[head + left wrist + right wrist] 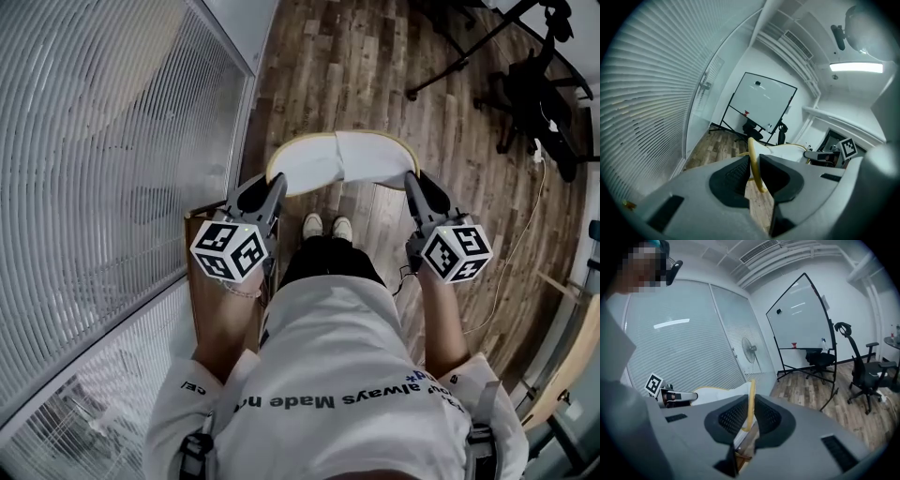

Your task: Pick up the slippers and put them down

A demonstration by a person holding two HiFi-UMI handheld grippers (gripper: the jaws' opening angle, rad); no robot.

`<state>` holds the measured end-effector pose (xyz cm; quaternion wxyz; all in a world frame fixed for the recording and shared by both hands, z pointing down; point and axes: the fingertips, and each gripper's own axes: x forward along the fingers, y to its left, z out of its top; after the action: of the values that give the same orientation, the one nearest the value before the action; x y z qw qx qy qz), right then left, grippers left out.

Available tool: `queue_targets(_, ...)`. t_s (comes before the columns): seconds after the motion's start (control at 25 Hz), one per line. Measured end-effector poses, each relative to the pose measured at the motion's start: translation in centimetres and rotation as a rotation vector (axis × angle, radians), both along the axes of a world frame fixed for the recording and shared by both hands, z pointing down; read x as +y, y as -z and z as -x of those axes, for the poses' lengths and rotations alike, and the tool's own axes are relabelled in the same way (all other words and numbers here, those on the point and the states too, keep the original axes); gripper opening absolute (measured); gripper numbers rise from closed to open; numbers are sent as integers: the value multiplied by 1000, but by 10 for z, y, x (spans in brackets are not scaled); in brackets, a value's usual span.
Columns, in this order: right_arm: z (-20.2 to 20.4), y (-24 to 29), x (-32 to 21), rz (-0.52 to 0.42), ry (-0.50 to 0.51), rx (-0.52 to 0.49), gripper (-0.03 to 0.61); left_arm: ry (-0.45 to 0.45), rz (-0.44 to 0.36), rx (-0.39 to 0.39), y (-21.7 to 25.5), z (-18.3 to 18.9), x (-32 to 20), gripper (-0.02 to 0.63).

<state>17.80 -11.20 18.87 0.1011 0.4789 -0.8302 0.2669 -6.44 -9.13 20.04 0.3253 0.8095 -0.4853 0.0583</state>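
Two white slippers with yellow rims hang side by side over the wooden floor in front of me. In the head view the left slipper (305,161) is pinched at its outer edge by my left gripper (275,185), and the right slipper (380,155) by my right gripper (413,184). Seen from the left gripper view, the yellow rim (755,165) stands edge-on between the dark pads of the left gripper (753,174). The right gripper view shows the same: a thin yellow edge (750,401) clamped in the right gripper (749,423), with the white sole stretching off to the left.
A glass wall with blinds (103,159) runs along the left. A wooden box edge (195,281) stands beside my left leg. My shoes (326,226) are below the slippers. An office chair (530,94), a whiteboard stand (801,319) and a floor cable (534,216) lie to the right.
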Motion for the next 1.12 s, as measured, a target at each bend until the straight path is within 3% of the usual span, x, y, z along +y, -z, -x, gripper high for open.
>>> queue_targets(0.2, -22, -27, -51, 61, -22, -6, 41, -18, 62, -2, -25, -21, -56, 66)
queue_targets(0.72, -31, -135, -70, 170, -26, 19, 41, -10, 154, -58, -131, -31, -82, 64)
queue_targets(1.12, -58, -237, -83, 266, -37, 16, 41, 0, 238, -87, -222, -61, -100, 63)
